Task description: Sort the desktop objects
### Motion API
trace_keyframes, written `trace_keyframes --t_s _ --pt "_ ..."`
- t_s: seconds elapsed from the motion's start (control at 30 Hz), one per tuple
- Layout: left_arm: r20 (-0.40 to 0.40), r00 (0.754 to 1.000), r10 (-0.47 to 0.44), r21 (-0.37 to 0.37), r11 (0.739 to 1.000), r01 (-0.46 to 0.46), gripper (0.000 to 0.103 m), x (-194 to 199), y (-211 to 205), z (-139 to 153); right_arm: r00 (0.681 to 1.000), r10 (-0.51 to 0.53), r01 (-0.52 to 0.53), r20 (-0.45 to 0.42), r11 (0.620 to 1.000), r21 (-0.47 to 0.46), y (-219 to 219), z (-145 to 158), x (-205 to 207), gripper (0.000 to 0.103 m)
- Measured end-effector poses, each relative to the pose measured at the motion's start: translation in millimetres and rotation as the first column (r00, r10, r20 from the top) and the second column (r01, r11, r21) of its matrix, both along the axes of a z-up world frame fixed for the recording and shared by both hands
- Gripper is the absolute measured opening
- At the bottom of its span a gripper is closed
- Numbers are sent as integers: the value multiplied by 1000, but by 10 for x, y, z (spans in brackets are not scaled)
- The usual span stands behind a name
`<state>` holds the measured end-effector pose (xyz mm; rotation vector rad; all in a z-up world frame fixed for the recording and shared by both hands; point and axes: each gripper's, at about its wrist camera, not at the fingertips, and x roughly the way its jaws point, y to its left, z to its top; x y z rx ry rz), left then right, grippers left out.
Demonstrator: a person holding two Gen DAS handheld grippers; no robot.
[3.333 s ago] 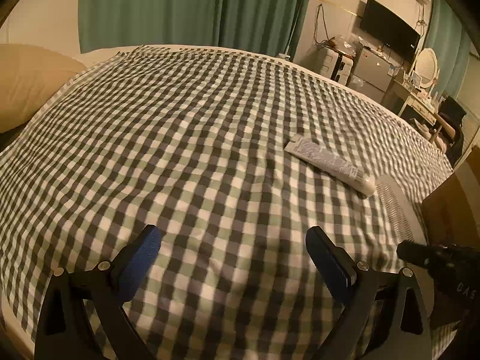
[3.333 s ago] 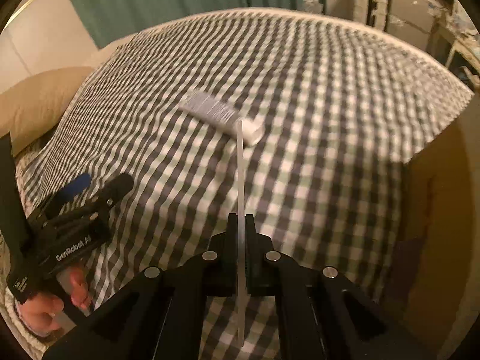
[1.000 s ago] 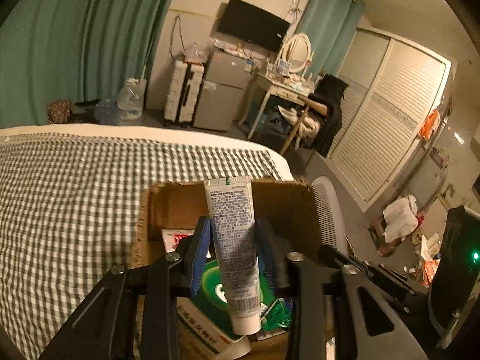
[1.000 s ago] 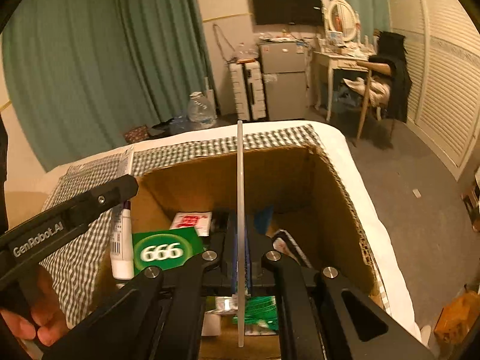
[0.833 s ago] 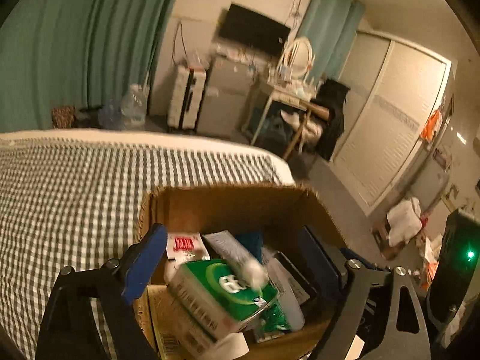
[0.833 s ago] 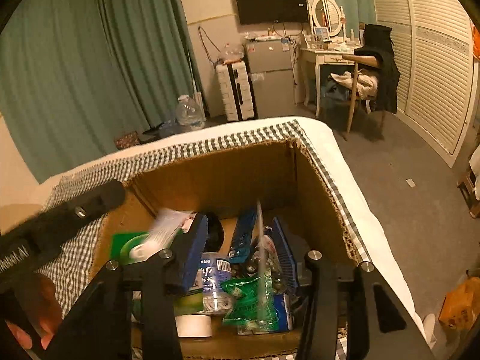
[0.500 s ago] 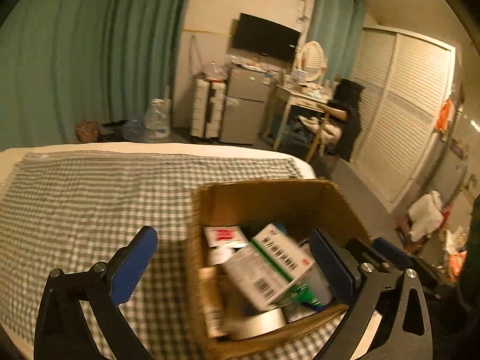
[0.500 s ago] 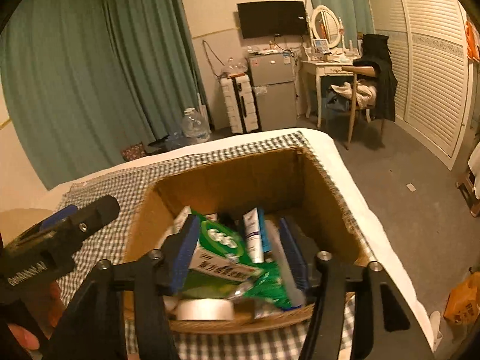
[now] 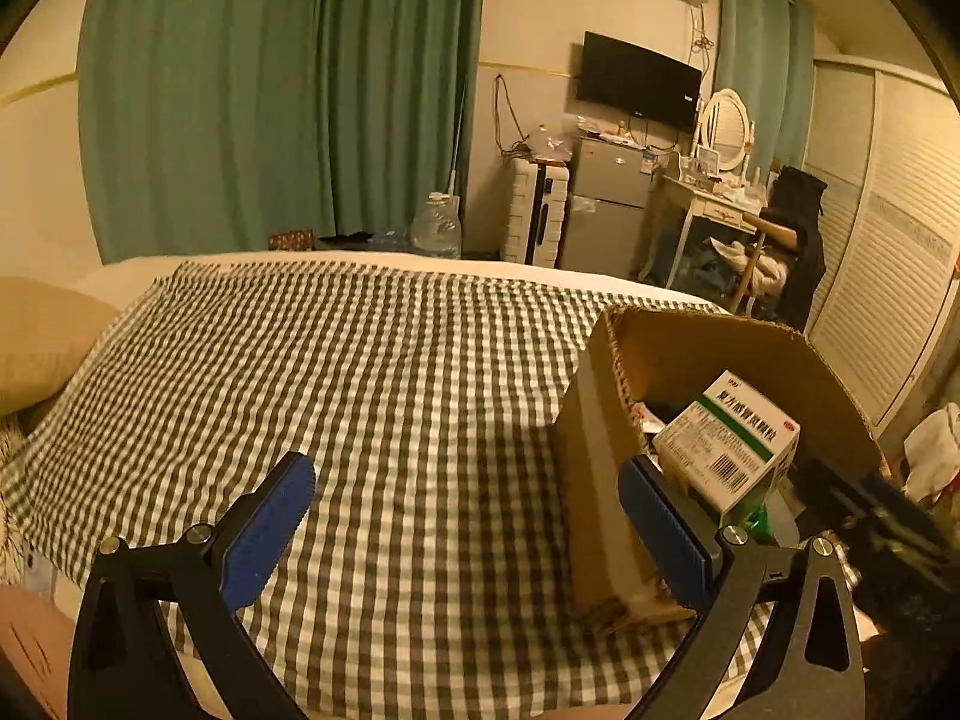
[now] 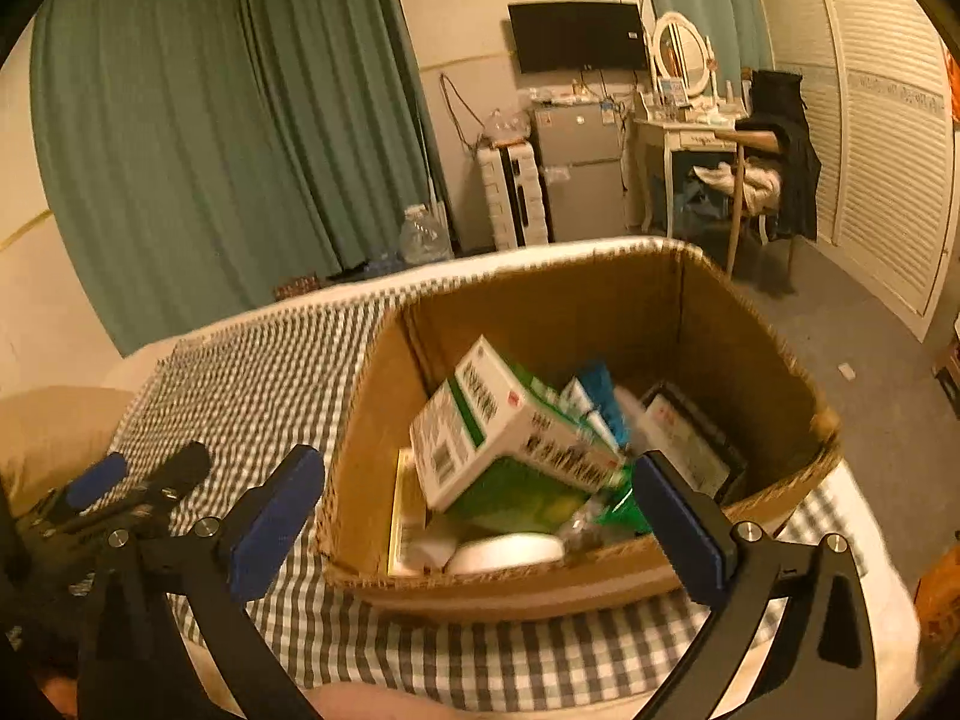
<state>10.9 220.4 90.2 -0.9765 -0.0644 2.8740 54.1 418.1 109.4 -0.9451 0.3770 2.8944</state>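
A brown cardboard box sits open on the checked bedspread, crammed with items; a white-and-green medicine carton lies tilted on top.

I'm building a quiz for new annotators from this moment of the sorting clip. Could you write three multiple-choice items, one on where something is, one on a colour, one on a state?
1. Where is the white and green carton?
A. inside the cardboard box
B. on the pillow
C. on the floor

2. What colour are the pads on the left gripper?
A. red
B. blue
C. yellow

3. How is the right gripper?
A. clamped on a tube
B. clamped on the box rim
C. spread, holding nothing

Answers:
1. A: the carton leans on other items within the walls of the cardboard box, which stands on the checked cloth.
2. B: both pads show blue faces.
3. C: the jaws are opening, apart, with nothing between the pads.
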Motion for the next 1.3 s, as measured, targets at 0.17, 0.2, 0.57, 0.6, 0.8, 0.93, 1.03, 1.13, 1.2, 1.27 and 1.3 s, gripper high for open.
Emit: trace_keyframes --t_s 0.17,0.2,0.57,0.6,0.8,0.93,1.03,1.13,1.2,1.27,1.3 --pt "-36 997 63 -3 998 -63 103 63 -43 -16 1000 10 -10 -1 999 34 -97 -30 -4 102" --pt "-37 997 66 -2 998 -66 103 68 -26 -10 1000 12 -12 -8 999 46 -118 -10 2 102" --pt "-36 998 54 -85 995 -57 103 37 51 -56 1000 17 -16 -13 997 77 -218 10 9 102" --pt "-30 998 51 -82 995 -54 103 30 39 -65 1000 15 -14 -12 997 77 -224 5 5 102" --pt "-29 997 73 -85 994 -75 103 16 -4 -73 1000 5 -4 -7 997 80 -218 -1 12 102" --pt "-23 996 87 -88 992 -89 103 -5 -40 -88 1000 -1 1 -2 997 78 -202 -14 17 102" --pt "-13 996 88 -86 992 -89 103 -14 -60 -104 1000 -4 3 4 997 79 -198 -28 11 102" --pt "-9 996 89 -88 992 -89 103 -14 -65 -107 1000 -7 6 8 997 77 -200 -48 3 102" --pt "-9 996 90 -89 992 -90 103 -5 -64 -115 1000 -7 6 10 997 71 -187 -56 -1 102" --pt "-3 995 101 -90 991 -101 103 -16 -74 -128 1000 -8 7 12 997 71 -196 -64 -1 102" --pt "3 994 106 -88 991 -105 103 -20 -82 -138 1000 -9 8 13 997 72 -197 -67 1 102"
